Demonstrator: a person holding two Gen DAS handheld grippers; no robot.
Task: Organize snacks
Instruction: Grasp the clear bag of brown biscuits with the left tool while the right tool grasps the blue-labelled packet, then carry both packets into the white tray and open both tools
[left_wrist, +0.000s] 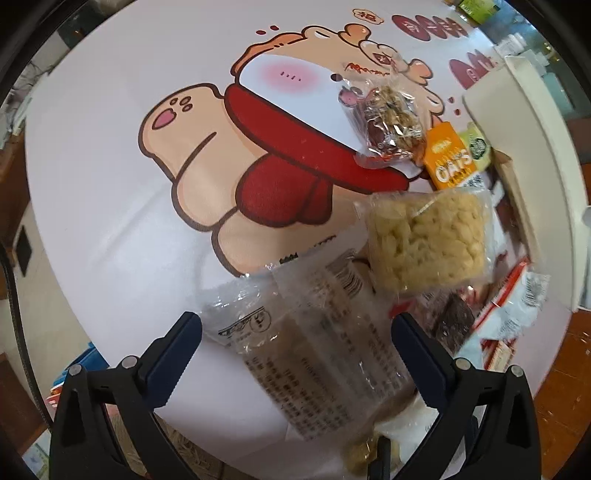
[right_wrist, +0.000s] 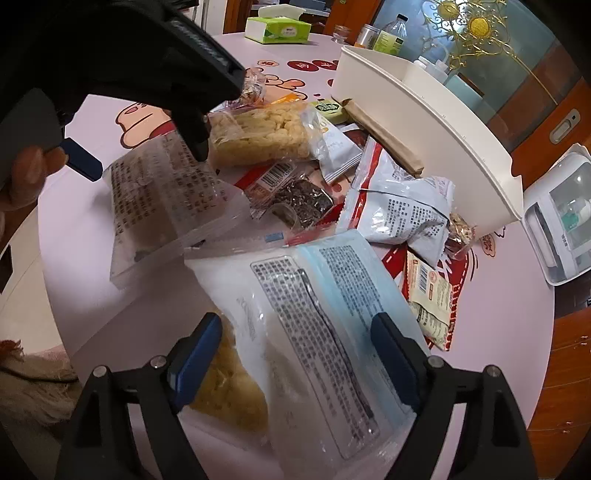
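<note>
Right wrist view: both hand-held grippers poised over snack packets.
The right hand-held gripper gapes wide, empty, astride the blue-edged packet; the left hand-held gripper, likewise wide, straddles the clear printed packet. Centre each before squeezing, avoiding crinkly edges.

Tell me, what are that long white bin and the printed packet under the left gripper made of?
White bin: looks like matte moulded plastic, with smooth rounded walls. Printed packet: thin, glossy, see-through plastic film, judging by its wrinkles and glare.

Close, downward wrist views — shared snacks
</note>
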